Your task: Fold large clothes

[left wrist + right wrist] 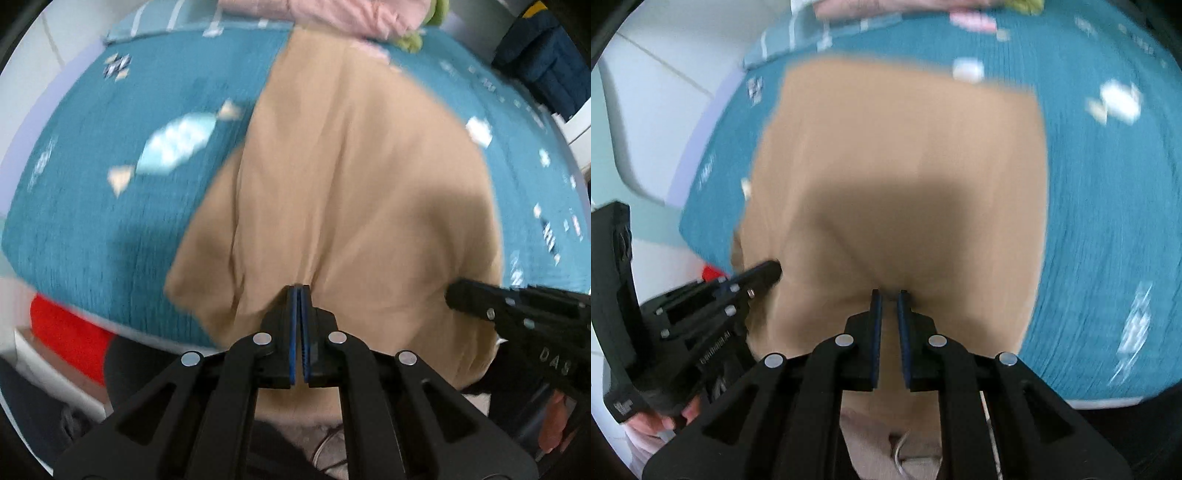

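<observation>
Over the teal patterned blanket [92,221], both the left gripper [300,291] and the right gripper [889,295] pinched the near edge of the tan cloth garment [351,166], probably lifted.

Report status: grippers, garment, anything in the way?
Left gripper and right gripper both shut on tan garment. Near edge lifted off teal blanket. Pink pile beyond.

surface: teal patterned blanket [110,206] | beyond its far edge: pink bedding [332,11] | beside its left edge: white wall [657,110]

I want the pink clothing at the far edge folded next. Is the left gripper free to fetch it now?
Probably not: the left gripper is shut on the tan garment, which lies spread between it and the pink clothing.
</observation>
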### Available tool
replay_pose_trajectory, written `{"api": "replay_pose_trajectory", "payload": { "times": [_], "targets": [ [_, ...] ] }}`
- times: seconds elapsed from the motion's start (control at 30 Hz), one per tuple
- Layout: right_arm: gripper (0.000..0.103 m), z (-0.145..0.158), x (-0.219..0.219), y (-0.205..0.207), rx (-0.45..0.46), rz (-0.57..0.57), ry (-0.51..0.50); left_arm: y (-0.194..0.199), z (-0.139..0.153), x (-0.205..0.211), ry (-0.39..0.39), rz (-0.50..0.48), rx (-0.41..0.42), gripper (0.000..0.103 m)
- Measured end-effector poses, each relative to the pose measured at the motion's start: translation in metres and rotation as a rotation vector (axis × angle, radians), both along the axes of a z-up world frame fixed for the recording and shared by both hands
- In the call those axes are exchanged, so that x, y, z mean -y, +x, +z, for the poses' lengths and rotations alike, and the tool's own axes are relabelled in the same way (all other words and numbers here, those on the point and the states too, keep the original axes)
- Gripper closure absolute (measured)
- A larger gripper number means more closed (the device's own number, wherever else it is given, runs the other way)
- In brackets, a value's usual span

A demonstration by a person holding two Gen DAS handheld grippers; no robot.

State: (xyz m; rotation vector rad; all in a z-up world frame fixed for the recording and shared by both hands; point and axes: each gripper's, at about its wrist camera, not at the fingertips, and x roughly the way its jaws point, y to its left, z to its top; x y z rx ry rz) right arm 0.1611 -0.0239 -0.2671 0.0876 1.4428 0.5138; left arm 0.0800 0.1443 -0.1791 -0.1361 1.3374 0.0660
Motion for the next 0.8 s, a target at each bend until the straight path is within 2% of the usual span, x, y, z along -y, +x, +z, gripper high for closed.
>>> {"api": "replay_pose_trajectory", "payload": {
  "times": [0.13,0.23,0.33,0.47,0.6,0.67,0.7,0.73,0.8],
  "targets": [
    [0.097,-0.017,0.008,-0.036,-0.080,0.025,-0.017,-0.034,-0.016,0.002,0.028,-0.028,-0.066,0.100],
    [0.095,0.001,0.015,-0.042,-0.057,0.023,-0.006,-0.046,-0.008,0.004,0.034,-0.048,-0.056,0.099],
    [0.092,0.030,0.022,-0.034,0.007,0.000,0.025,-0.045,0.016,0.008,0.014,-0.069,0.003,0.099],
    [0.092,0.061,0.026,0.005,0.125,-0.060,0.032,-0.017,0.053,0.014,-0.073,-0.110,0.122,0.098],
    [0.092,0.072,0.021,0.058,0.201,-0.132,0.021,0.040,0.066,0.021,-0.040,-0.101,0.208,0.098],
    [0.092,0.068,0.023,0.077,0.209,-0.153,0.004,0.068,0.059,0.018,-0.044,-0.074,0.197,0.098],
    [0.092,0.062,0.023,0.085,0.196,-0.161,-0.019,0.080,0.048,0.014,-0.013,-0.052,0.165,0.098],
    [0.092,0.053,0.028,0.091,0.172,-0.172,-0.036,0.087,0.040,0.010,0.011,-0.038,0.139,0.098],
    [0.092,0.035,0.038,0.086,0.128,-0.162,-0.033,0.087,0.021,-0.001,-0.008,-0.018,0.088,0.099]
  ]
}}
